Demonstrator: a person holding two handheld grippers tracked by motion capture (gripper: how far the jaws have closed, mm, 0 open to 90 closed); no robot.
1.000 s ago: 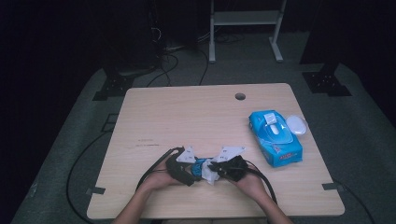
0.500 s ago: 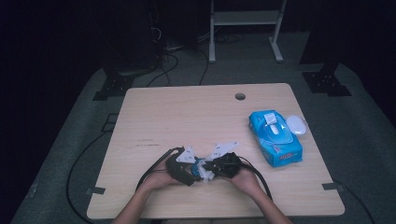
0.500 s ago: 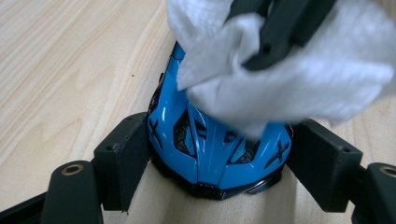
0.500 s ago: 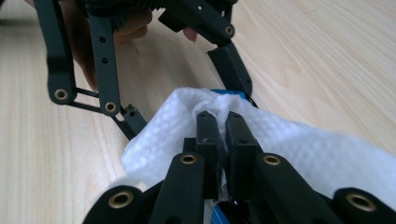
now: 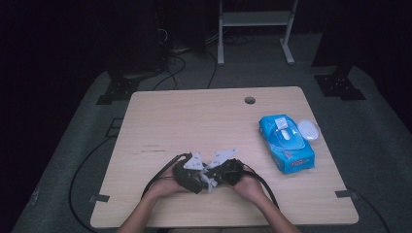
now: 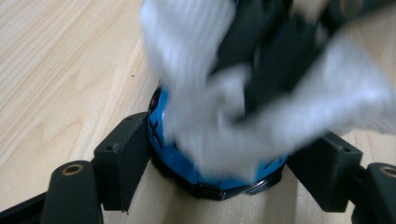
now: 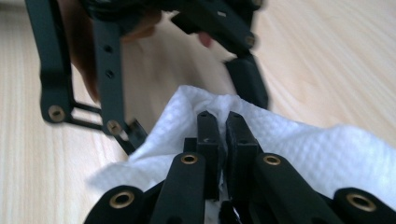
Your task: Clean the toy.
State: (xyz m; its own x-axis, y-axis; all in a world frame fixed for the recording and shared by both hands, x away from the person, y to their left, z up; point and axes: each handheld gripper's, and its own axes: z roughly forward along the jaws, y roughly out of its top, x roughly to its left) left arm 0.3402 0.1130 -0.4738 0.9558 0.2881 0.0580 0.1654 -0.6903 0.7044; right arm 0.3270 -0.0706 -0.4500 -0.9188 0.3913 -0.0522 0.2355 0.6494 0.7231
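Since a second ago the right gripper (image 5: 217,175) has slid leftward across the table (image 5: 194,121), closing in on the left gripper (image 5: 197,178), which has kept its place. Both forearms come up from the near edge, hands drawn together in front of the person, the two grippers now meeting nose to nose, low over the wood.

From the left gripper view, its jaws stand apart around a round blue and black object (image 6: 187,163), one pad on each side and touching it; the object sits on the table between them. From the right gripper view, its jaws are pinched together on a white wipe (image 7: 299,149), the cloth bunched around the tips. That wipe hangs blurred over the top of the blue object (image 6: 219,126), covering most of it.

Off to the right side of the table, well apart from the hands, lies a blue wipe pack (image 5: 286,143), with a white lid (image 5: 308,129) just beside it.
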